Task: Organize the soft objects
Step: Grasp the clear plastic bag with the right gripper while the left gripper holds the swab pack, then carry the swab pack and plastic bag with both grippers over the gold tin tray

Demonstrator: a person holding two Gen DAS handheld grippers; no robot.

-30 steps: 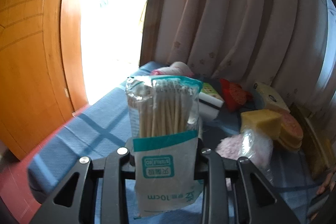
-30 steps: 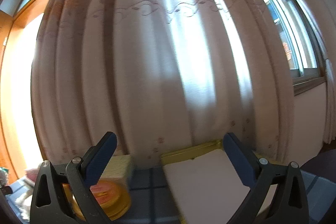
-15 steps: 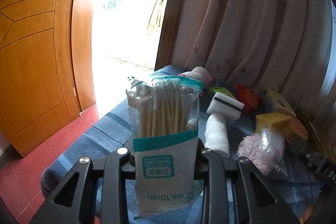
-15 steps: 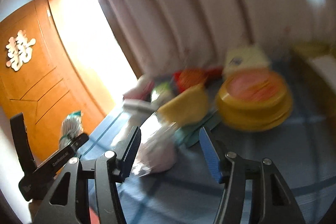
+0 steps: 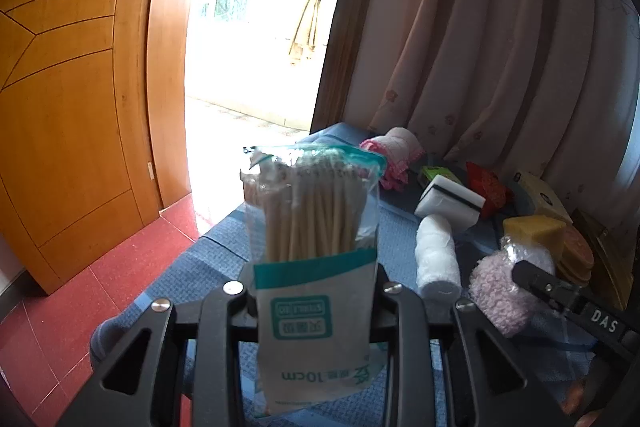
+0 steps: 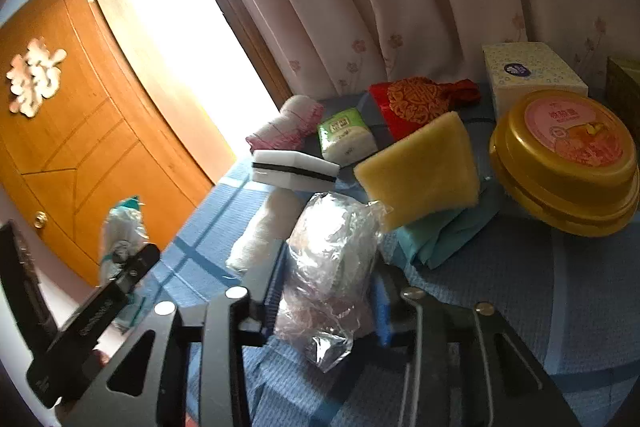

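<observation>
My left gripper (image 5: 314, 291) is shut on a clear and teal bag of cotton swabs (image 5: 312, 247), held upright above the blue checked cloth (image 5: 208, 267). My right gripper (image 6: 324, 299) has its jaws around a pink fluffy item in a crinkly clear bag (image 6: 332, 259) that lies on the cloth; whether the jaws press it is not clear. That bag also shows in the left wrist view (image 5: 504, 287), with the right gripper beside it. The left gripper and swab bag show at the left of the right wrist view (image 6: 120, 231).
On the cloth lie a white rolled towel (image 5: 436, 255), a white sponge block with a black stripe (image 6: 294, 169), a yellow sponge (image 6: 424, 167), a teal cloth (image 6: 444, 235), a green tissue pack (image 6: 346, 135), a red pouch (image 6: 416, 103), a yellow round tub (image 6: 564, 159), a tissue box (image 6: 528, 71). Curtains hang behind.
My right gripper swung down from facing the curtain to the table and came around the clear bag with the pink item. My left gripper kept the swab bag and drew back a little.
</observation>
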